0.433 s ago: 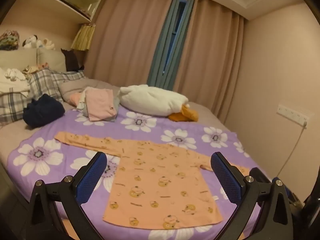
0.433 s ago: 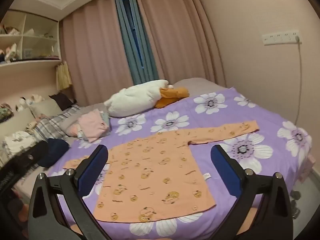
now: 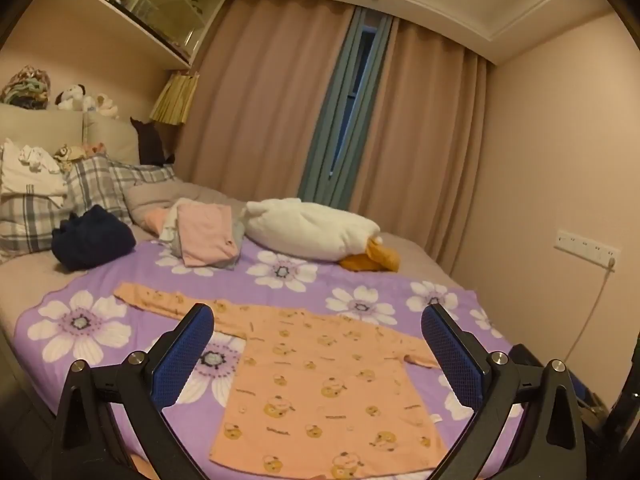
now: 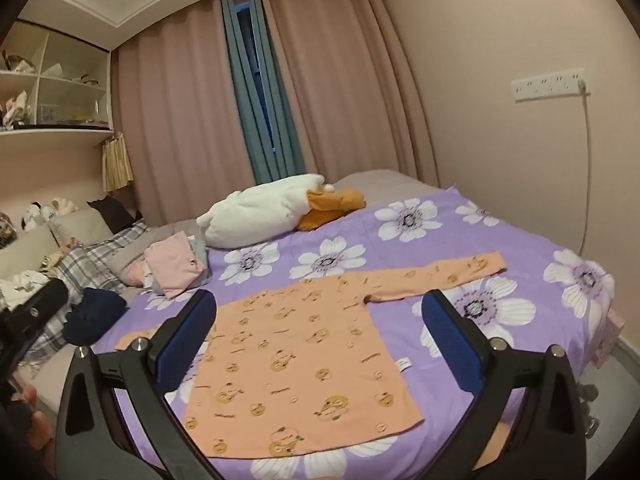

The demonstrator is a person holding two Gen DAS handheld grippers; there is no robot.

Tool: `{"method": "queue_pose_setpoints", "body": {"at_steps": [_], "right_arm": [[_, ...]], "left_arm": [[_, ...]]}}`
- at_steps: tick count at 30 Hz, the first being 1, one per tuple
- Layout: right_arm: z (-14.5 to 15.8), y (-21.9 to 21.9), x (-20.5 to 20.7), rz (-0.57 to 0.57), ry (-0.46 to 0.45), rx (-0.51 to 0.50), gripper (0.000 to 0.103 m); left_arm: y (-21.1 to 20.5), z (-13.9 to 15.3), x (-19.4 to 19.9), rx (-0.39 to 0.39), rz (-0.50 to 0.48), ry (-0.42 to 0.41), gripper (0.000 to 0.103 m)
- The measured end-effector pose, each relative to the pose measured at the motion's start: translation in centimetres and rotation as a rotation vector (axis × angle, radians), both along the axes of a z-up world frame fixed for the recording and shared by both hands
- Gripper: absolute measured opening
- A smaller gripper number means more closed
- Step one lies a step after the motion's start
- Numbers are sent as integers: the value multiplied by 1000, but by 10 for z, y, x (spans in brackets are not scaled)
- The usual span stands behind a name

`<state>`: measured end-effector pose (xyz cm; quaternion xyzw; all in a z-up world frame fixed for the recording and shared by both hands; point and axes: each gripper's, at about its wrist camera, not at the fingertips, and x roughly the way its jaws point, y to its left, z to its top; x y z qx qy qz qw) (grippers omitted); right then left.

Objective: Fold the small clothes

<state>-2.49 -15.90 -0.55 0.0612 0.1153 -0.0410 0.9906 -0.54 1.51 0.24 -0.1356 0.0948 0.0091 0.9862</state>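
orange shirt (image 3: 320,392) flat on the bed (image 3: 80,280), both jaws wide open, empty.
plush duck (image 3: 316,232) and folded pile (image 3: 206,236) lie beyond it.

orange shirt (image 3: 320,392) | duck print; flat; sleeves spread | on purple blanket (image 3: 80,304)

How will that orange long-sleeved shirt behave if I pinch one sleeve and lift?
The orange long-sleeved shirt lies thin and flat on the floral bedspread, so it likely droops limply. It looks light. The other sleeve would probably drag and bunch.
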Motion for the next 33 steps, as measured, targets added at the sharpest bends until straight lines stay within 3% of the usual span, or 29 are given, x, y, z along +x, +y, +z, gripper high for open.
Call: {"method": "queue_pose_setpoints", "body": {"at_steps": [4,19,24,33], "right_arm": [[1,-3,2,-44,1,-7,103],[7,-6,0,26,-5,40,103],[8,9,0,37,-37,-19,103],[3,20,4,57,-28,-15,103]], "left_arm": [[-4,-5,0,4,5,4,103],[-6,-5,-3,-10,-32,-16,103],[-1,-6,-4,-34,-25,-23,103],[0,-8,-1,-51,-8,-15,103]]}}
